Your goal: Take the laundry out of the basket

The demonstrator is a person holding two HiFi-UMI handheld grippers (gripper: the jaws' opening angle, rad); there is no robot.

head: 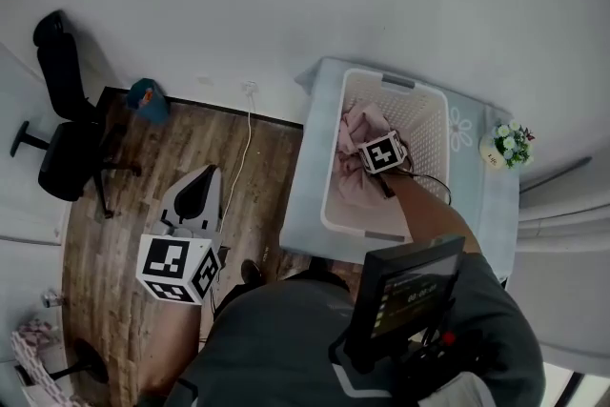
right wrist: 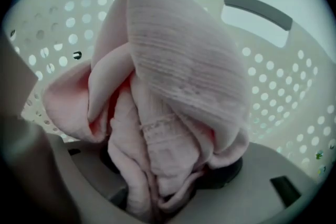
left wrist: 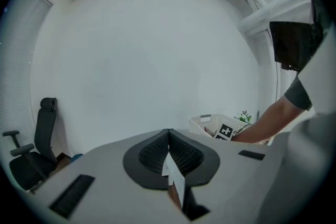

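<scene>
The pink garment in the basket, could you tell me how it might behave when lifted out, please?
Probably floppy: the pink garment bunches in soft folds in the right tongs. Likely light, being thin knit; it may trail over the basket rim.

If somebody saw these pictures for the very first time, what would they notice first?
Probably the big pink cloth, bunched up and squeezed by the right gripper inside the white basket on the table. Next, the left gripper, shut, held out over the wooden floor.
</scene>
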